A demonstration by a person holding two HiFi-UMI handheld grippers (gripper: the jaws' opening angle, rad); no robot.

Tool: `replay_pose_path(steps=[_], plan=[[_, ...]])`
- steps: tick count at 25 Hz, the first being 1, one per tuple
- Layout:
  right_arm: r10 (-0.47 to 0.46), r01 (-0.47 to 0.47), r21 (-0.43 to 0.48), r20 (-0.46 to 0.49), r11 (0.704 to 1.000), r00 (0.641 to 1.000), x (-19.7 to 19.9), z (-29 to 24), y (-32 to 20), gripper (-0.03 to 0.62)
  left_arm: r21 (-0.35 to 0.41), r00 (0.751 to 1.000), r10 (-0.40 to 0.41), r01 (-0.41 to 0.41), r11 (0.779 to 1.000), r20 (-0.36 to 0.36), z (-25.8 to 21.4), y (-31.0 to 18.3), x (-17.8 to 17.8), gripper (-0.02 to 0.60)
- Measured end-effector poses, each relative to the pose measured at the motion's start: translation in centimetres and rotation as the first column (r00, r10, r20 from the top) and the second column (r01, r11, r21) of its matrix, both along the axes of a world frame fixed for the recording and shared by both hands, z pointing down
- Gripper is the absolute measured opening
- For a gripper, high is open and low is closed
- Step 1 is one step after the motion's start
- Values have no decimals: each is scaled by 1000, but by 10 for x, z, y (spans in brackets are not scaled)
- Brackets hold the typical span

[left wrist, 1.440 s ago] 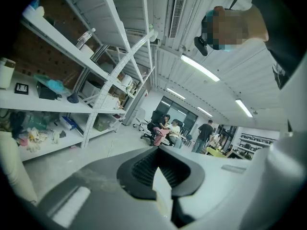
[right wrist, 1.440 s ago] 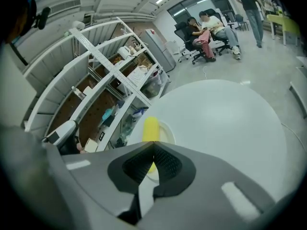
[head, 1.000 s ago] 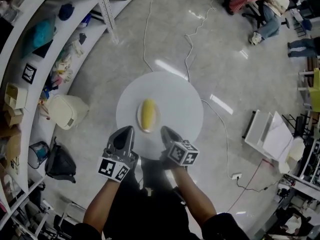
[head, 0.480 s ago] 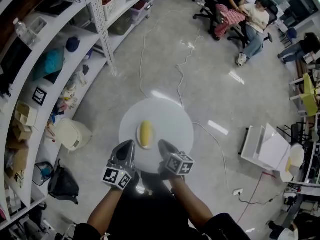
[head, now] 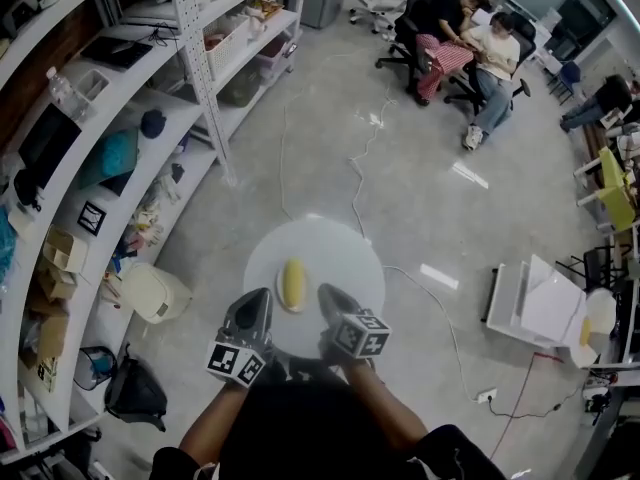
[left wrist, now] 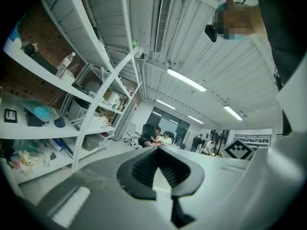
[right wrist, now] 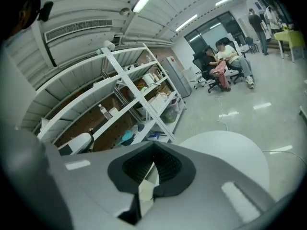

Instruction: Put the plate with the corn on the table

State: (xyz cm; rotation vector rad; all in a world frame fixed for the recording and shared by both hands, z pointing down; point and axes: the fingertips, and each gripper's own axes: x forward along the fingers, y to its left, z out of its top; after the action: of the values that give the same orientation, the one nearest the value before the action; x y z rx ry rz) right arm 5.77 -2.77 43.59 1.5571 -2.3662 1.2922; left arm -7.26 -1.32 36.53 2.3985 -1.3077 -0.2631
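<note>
Currently on record: one plate (head: 279, 288), small and white, bearing one yellow corn (head: 292, 282) cob, over the near part of a round white table (head: 345, 268). Whether it rests there cannot be told. Left gripper (head: 258, 305), jaws pinching the plate's left rim. Right gripper (head: 329, 301), jaws pinching its right rim. Shelving (head: 120, 98) stands at left.

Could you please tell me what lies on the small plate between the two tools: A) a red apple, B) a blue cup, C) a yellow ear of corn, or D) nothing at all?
C: the head view shows a yellow ear of corn lying on the plate, whose edges the left tool and right tool grip.
</note>
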Motion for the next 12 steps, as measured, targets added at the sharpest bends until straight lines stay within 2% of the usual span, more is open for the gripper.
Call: replay_pose_path(steps=[6, 12], plan=[[2, 6, 109, -73, 994, 997, 6, -34, 0, 9, 55, 1000, 15, -16, 998, 6, -27, -3, 3, 3], [57, -17, 250, -154, 968, 986, 22, -62, 3, 9, 88, 999, 25, -27, 996, 23, -39, -4, 11, 3]])
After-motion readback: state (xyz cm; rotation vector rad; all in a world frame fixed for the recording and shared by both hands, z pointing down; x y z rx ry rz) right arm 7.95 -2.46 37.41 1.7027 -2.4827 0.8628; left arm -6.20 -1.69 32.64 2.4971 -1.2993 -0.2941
